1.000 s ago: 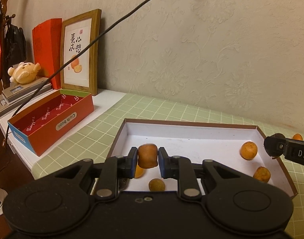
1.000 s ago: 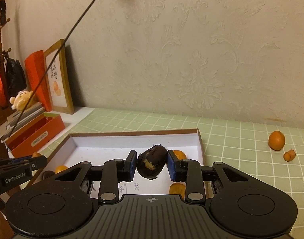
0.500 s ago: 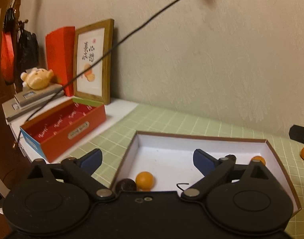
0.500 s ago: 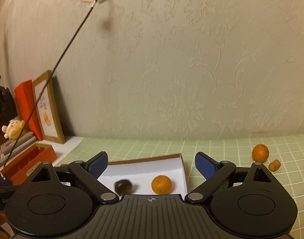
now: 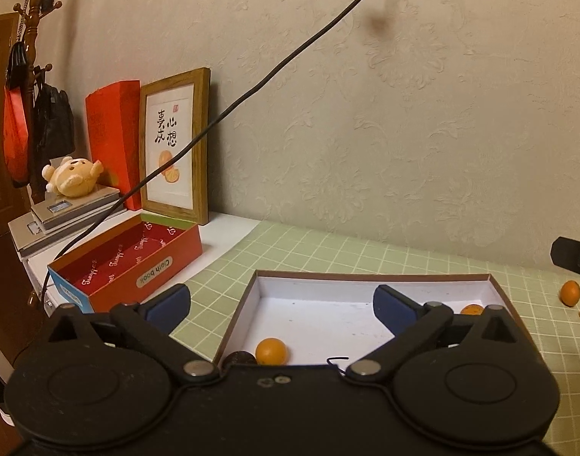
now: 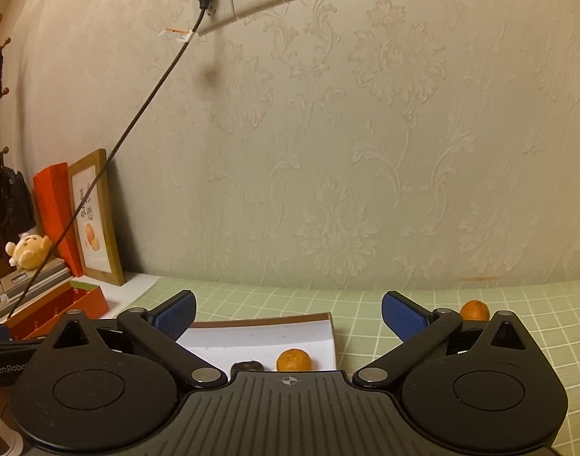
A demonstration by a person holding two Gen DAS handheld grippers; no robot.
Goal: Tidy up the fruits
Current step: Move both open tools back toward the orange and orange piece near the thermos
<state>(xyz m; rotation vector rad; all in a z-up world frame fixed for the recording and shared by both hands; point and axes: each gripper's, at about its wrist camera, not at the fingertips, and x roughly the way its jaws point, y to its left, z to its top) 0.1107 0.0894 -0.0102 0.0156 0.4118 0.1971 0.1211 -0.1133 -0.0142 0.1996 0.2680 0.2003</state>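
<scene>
Between the left gripper's opening jaws nothing is held; the right gripper likewise is opening, empty. Below them, by the tray's near edge, lie an orange and a dark fruit. Past its right edge, two oranges rest on the mat.

An orange and a dark fruit lie side by side in the tray; two fruits sit right of it on the surface
</scene>
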